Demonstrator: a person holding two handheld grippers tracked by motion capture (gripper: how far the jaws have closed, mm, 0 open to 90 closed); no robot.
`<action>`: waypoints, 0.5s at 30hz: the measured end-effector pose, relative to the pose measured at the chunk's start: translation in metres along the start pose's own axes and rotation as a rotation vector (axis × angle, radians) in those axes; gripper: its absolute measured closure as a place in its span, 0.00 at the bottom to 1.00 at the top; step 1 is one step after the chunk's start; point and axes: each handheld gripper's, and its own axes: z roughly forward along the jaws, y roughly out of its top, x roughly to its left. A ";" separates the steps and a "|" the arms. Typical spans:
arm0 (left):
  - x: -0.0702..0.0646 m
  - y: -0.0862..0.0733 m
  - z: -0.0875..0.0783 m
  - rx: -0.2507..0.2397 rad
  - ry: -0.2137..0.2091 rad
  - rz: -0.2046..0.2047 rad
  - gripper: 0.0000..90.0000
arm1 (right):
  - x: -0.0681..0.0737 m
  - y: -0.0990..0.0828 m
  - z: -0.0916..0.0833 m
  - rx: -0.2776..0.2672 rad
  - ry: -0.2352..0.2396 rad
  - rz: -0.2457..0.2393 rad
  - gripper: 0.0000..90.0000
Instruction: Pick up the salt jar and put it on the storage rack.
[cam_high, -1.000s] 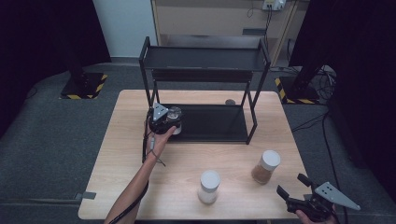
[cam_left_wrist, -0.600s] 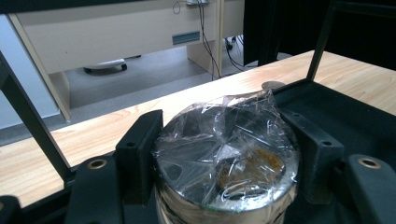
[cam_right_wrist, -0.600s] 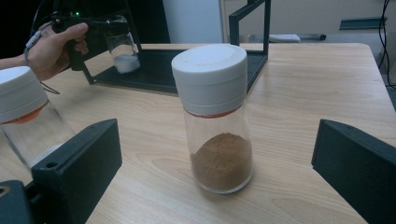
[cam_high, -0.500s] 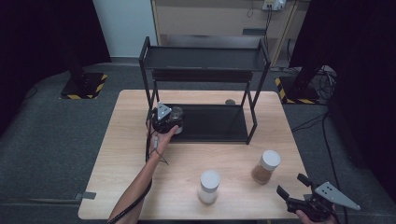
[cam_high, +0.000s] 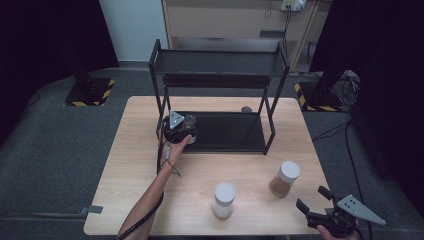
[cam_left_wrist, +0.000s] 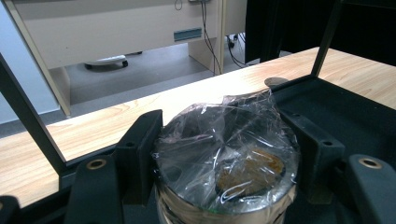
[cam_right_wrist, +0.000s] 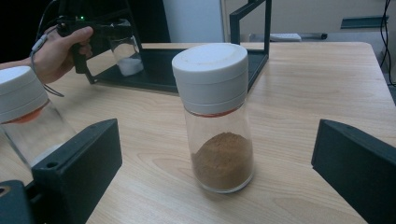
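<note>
High view: just left of the frame's centre, the left gripper (cam_high: 181, 131) is clamped on a film-covered jar (cam_high: 189, 126) at the left end of the black rack's (cam_high: 220, 67) lower shelf (cam_high: 235, 132), with the person's left hand (cam_high: 174, 147) and forearm running down toward the bottom edge. In the left gripper view the jar (cam_left_wrist: 226, 158) sits low in the middle of the frame, its mouth sealed with crinkled clear film, and a black jaw presses each side of it — the dark shelf (cam_left_wrist: 345, 121) spreads to the right and the wooden table (cam_left_wrist: 93, 126) crosses behind.

At the lower right of the high view the right gripper (cam_high: 316, 201) is held with its jaws spread wide and nothing between them. Up and left of it on the table (cam_high: 135, 165) stand a jar of brown powder (cam_high: 284, 178) with a white lid and, further left, a white-lidded jar (cam_high: 223, 200). In the right gripper view the brown-powder jar (cam_right_wrist: 217, 116) stands at centre, ahead of the parted jaws and touching neither
</note>
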 end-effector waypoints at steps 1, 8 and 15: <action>0.000 0.000 0.000 -0.002 0.000 -0.001 0.35 | 0.000 0.000 0.000 0.000 0.000 -0.001 0.02; -0.001 0.009 -0.002 -0.013 0.000 -0.015 0.21 | 0.000 0.000 0.000 -0.001 0.002 -0.002 0.02; -0.001 0.024 -0.007 -0.030 -0.013 -0.008 0.07 | 0.000 0.000 0.000 0.000 0.005 -0.002 0.02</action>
